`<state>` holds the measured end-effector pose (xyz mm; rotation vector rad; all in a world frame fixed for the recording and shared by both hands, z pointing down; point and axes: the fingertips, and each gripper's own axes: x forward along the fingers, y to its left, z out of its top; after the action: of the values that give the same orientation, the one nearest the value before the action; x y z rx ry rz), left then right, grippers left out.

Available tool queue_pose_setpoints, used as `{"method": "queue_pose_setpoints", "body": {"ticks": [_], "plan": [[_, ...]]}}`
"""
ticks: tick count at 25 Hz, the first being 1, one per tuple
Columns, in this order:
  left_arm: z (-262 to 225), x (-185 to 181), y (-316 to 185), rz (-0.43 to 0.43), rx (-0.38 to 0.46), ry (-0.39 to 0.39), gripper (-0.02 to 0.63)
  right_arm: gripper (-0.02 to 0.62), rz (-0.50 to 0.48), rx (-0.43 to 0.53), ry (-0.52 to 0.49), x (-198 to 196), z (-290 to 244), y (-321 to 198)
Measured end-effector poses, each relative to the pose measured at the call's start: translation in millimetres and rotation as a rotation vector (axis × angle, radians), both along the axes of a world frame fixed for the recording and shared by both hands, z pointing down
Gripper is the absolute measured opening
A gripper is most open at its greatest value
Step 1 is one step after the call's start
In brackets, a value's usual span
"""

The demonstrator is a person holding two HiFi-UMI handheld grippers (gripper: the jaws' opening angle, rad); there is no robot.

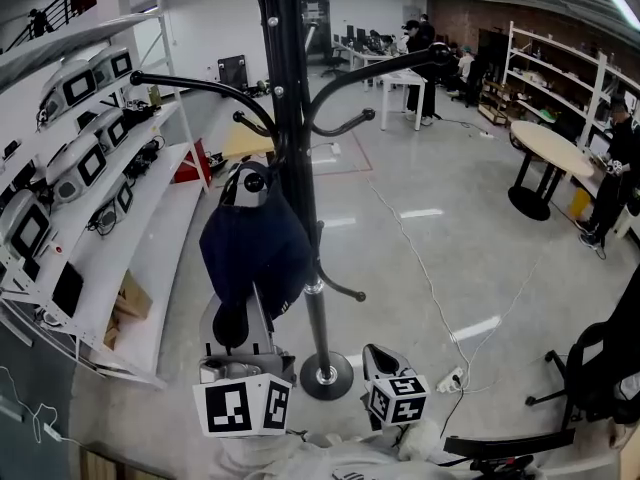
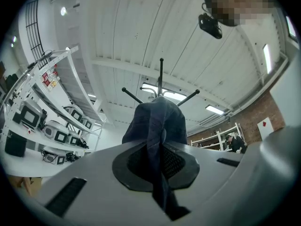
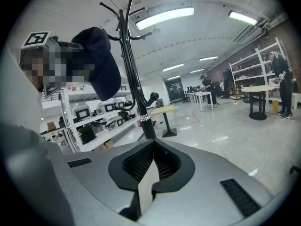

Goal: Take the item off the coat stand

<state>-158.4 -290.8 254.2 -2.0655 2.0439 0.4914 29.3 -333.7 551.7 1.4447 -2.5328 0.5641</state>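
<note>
A dark blue cap [image 1: 255, 253] hangs just left of the black coat stand's pole [image 1: 297, 138]. My left gripper [image 1: 243, 320] reaches up from below it and is shut on the cap's fabric [image 2: 157, 126]; its fingertips are hidden behind the cap in the head view. In the right gripper view the cap [image 3: 101, 62] shows apart from the pole [image 3: 133, 74] and its hooks. My right gripper [image 1: 386, 354] sits low, to the right of the stand's base [image 1: 326, 376]. Its jaws [image 3: 151, 147] are shut with nothing between them.
White shelves [image 1: 150, 218] with several devices run along the left. A cable and power strip [image 1: 450, 378] lie on the floor right of the base. A black chair [image 1: 600, 373] is at lower right, a round table [image 1: 548, 146] farther back, and people [image 1: 418, 43] stand in the distance.
</note>
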Motion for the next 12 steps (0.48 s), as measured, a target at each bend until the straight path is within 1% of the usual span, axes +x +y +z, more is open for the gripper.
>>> {"method": "queue_pose_setpoints", "body": {"ticks": [9,12], "plan": [[-3,-6,25,0.002,0.015,0.013,0.011,0.014,-0.043,0.000,0.003,-16,0,12],[2,-8,31,-0.003,0.001,0.018,0.011,0.014,-0.058,0.001,0.004,-21,-1,16]]}}
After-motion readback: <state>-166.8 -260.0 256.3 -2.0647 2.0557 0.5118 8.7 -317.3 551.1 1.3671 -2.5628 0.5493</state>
